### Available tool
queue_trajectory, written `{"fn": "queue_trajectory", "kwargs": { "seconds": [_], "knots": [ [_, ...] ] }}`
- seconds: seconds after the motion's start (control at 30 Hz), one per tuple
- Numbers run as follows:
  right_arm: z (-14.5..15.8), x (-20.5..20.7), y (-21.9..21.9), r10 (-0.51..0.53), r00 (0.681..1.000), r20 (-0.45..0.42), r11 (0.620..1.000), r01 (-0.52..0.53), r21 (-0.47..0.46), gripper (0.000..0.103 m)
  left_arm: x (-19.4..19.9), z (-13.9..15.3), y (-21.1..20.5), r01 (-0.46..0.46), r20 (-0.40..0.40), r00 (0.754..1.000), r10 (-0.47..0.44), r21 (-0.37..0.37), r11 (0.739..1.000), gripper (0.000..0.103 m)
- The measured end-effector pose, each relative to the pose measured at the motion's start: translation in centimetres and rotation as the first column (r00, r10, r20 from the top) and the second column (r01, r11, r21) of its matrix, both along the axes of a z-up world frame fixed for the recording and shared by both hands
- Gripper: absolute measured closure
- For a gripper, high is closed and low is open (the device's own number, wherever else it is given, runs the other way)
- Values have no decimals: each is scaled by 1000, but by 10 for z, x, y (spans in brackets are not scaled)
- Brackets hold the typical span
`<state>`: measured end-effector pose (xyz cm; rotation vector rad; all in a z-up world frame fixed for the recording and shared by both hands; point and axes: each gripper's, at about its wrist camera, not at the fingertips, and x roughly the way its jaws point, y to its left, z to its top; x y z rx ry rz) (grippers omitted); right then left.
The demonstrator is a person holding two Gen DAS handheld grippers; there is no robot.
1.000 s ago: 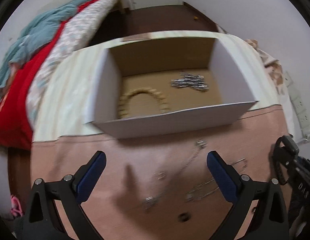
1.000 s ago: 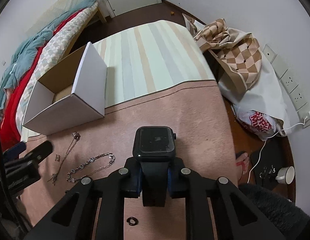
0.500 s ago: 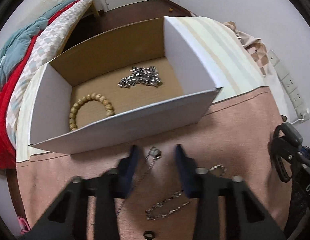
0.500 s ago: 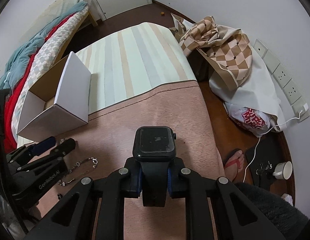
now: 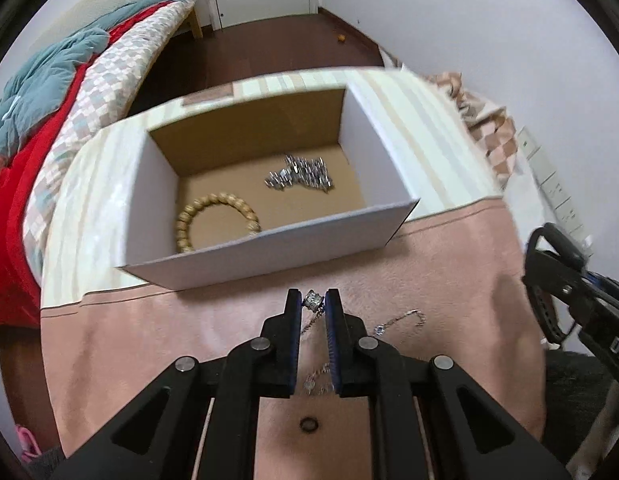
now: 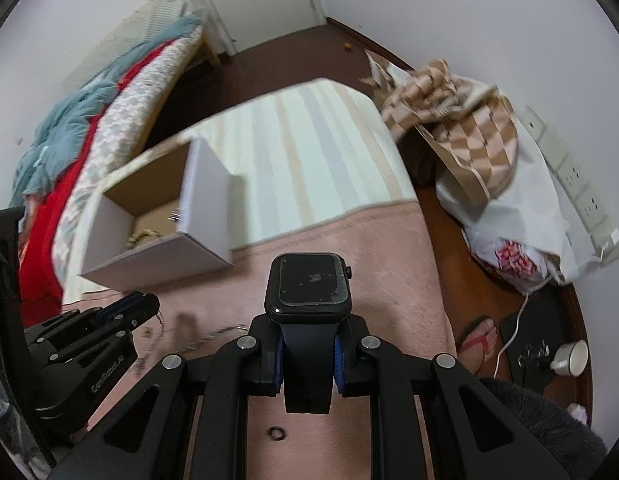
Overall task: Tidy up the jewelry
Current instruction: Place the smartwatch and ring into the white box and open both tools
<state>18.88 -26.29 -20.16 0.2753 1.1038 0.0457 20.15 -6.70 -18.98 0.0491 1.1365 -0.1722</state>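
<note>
Now my left gripper (image 5: 313, 301) pinches silver chain's charm (image 5: 312, 300), frame centre, below box (image 5: 269, 240); my right gripper (image 6: 307, 352) clamps smartwatch (image 6: 309, 284) strap.

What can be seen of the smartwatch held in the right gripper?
The smartwatch has a dark rectangular case with rounded corners, a dark, switched-off screen with small specks, and a round crown on its right edge. A dark, smooth, rubbery-looking strap runs down from the case. The right gripper is shut on that strap, blue pads pressing both sides, so the watch face tilts up toward the camera above the pink cloth, not touching it.
</note>
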Motion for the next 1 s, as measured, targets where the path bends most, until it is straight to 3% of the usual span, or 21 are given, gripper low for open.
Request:
{"fn": "queue_trajectory", "kwargs": {
  "seconds": [0.37,0.6,0.77,1.0],
  "knots": [
    [82,30,30,99,989,111,991,-109,81,84,1,97,34,-14,106,994,28,-129,992,94],
    [117,66,47,146,978,149,976,-167,140,84,25,159,43,0,216,976,30,-138,990,94],
    [117,94,64,187,974,130,962,-209,177,84,51,164,49,-6,232,972,33,-117,993,94],
    [71,123,90,259,966,10,950,-256,178,84,91,117,63,-44,133,989,57,-94,995,94]
  ]
}}
